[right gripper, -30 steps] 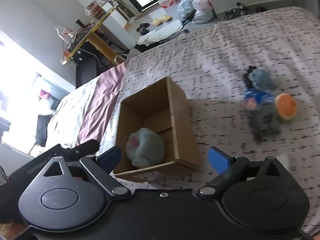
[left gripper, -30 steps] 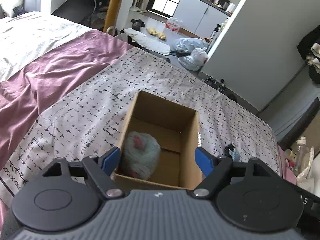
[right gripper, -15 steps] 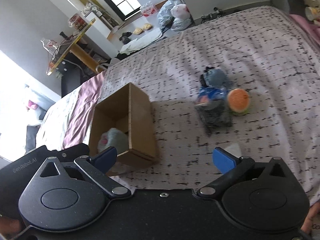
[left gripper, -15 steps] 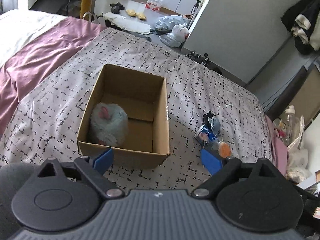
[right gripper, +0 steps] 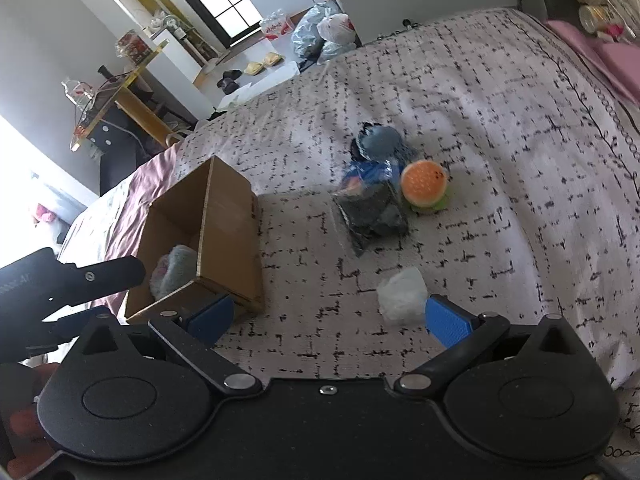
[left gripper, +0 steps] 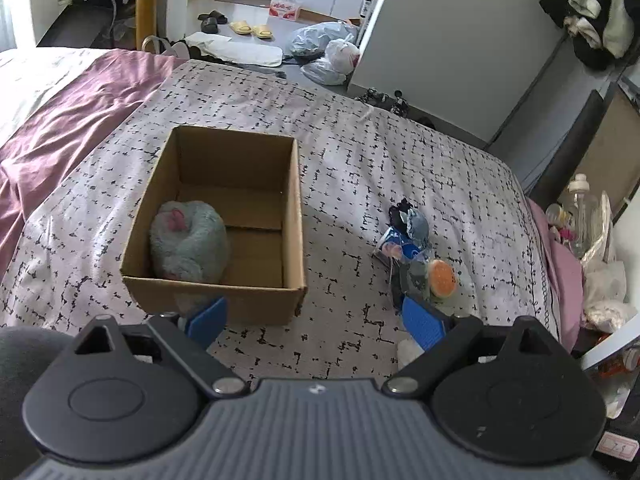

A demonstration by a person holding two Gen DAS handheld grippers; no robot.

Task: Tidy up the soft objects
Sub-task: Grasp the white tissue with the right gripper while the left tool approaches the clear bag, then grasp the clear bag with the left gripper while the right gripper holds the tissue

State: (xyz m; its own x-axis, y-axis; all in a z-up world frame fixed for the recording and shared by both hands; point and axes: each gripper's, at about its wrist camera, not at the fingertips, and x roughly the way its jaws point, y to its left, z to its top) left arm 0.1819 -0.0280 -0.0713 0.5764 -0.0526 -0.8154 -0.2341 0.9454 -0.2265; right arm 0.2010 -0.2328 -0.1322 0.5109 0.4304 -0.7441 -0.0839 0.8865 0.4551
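An open cardboard box (left gripper: 298, 216) (right gripper: 230, 216) stands on the patterned bed cover (left gripper: 360, 152). A grey-green plush with a pink patch (left gripper: 188, 236) (right gripper: 174, 268) lies inside it. To the right of the box lies a pile: a grey-blue soft toy (left gripper: 416, 222) (right gripper: 380, 140), a blue packet (left gripper: 400, 246) (right gripper: 370, 172), a dark bagged item (right gripper: 372, 216) and an orange burger plush (left gripper: 442, 276) (right gripper: 426, 180). A white crumpled piece (right gripper: 402, 294) lies nearest. My left gripper (left gripper: 316, 318) is open and empty before the box. My right gripper (right gripper: 326, 316) is open and empty near the white piece.
A purple blanket (left gripper: 72, 120) covers the bed to the left. Bottles and bags (left gripper: 580, 216) stand off the bed's right edge. Plastic bags (left gripper: 328, 50), slippers and a yellow-legged table (right gripper: 120, 96) are on the floor beyond. The left gripper's body (right gripper: 60, 284) shows beside the box.
Both grippers have pulled back and risen from the box. The left view now takes in the pile on the right; the right gripper has swung right toward the pile and the white piece.
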